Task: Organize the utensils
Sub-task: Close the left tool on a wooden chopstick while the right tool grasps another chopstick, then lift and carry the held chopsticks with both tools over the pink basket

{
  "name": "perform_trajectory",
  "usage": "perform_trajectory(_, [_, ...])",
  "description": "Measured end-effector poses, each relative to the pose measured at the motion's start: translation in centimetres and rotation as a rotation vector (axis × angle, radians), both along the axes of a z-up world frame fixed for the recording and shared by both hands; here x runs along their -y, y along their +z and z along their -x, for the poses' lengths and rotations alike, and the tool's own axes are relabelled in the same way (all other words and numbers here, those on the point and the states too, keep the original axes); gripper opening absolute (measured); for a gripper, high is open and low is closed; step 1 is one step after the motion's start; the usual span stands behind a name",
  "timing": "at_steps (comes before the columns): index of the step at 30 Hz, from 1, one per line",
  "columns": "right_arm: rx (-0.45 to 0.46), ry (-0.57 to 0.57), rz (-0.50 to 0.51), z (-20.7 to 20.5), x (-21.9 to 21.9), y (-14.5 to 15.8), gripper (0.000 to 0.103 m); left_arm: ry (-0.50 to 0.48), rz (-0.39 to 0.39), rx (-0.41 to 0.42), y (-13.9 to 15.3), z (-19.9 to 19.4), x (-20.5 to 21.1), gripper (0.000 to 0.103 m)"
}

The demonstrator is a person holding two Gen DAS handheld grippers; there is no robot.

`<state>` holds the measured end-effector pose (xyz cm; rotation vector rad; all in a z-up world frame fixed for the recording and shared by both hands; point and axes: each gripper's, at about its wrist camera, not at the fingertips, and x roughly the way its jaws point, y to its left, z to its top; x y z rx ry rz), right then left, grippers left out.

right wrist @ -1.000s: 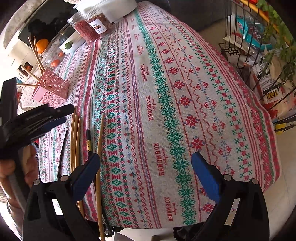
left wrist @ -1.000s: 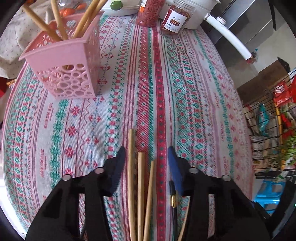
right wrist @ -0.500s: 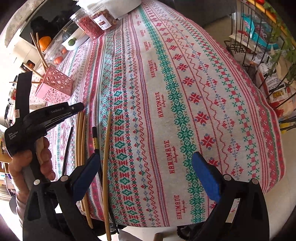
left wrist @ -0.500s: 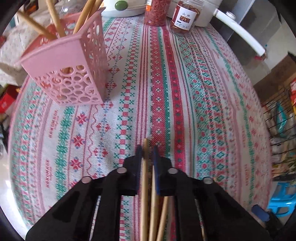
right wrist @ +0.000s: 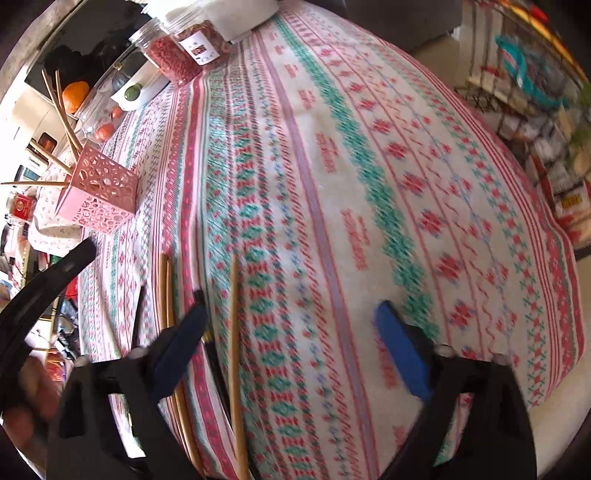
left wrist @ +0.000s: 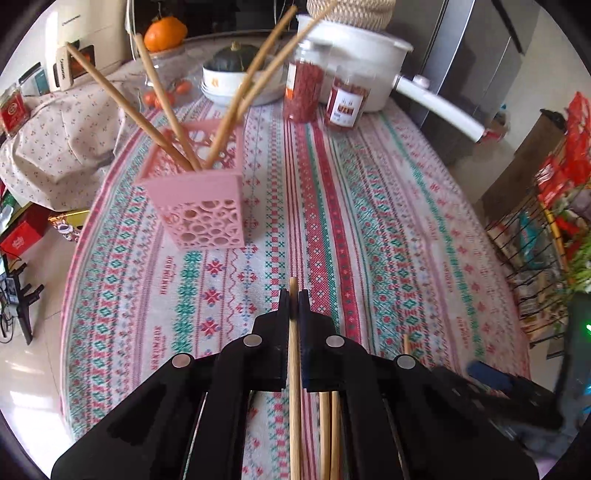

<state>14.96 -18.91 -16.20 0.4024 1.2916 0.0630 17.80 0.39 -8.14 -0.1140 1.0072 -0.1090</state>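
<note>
My left gripper [left wrist: 293, 295] is shut on a wooden chopstick [left wrist: 294, 354], held above the patterned tablecloth [left wrist: 388, 229]. A pink perforated holder [left wrist: 199, 210] with several chopsticks stands ahead to the left; it also shows in the right wrist view [right wrist: 98, 192]. Two chopsticks [left wrist: 328, 432] lie on the cloth below my left gripper. My right gripper [right wrist: 291, 332] is open and empty above the near table edge. Between and left of its fingers lie a wooden chopstick [right wrist: 234, 350], a dark chopstick [right wrist: 212, 354] and a wooden pair [right wrist: 164, 288]. The left gripper's black body [right wrist: 44, 280] shows at left.
Two jars of red contents [left wrist: 325, 96], a white pot with a long handle [left wrist: 373, 59], a bowl with a squash [left wrist: 236, 74] and an orange [left wrist: 164, 33] stand at the far end. A wire rack of goods [left wrist: 546, 229] stands right of the table.
My left gripper closed on one chopstick and has lifted it off the cloth, tilting up toward the pink holder. My right gripper moved a little forward over the cloth, staying open.
</note>
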Motion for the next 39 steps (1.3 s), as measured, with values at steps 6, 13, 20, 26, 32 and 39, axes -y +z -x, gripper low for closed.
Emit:
perform_trajectory(6, [0.000, 0.032, 0.053, -1.3, -3.1, -0.4, 0.057, -0.008, 0.005, 0.053, 2.1, 2.1, -1.5, 0.004])
perform_trajectory(13, [0.051, 0.101, 0.193, -1.1, -6.4, -0.4, 0.034, 0.010, 0.007, 0.078, 3.4, 3.4, -3.6, 0.004])
perform_trajectory(20, [0.058, 0.105, 0.135, -1.2, -6.0, -0.5, 0.006, 0.025, 0.014, 0.091, 3.5, 3.9, -4.8, 0.004])
perform_trajectory(26, [0.098, 0.091, 0.106, -1.0, -5.3, 0.5, 0.006, 0.037, 0.030, 0.105, 3.5, 4.2, -5.6, 0.004])
perform_trajectory(32, [0.181, 0.057, 0.065, 0.0, -4.1, 2.9, 0.006, 0.040, 0.064, 0.146, 4.3, 4.8, -6.4, 0.004])
perform_trajectory(39, [0.305, 0.020, 0.007, 1.2, -2.9, 6.4, 0.006, 0.053, 0.107, 0.227, 6.3, 6.1, -7.5, 0.004])
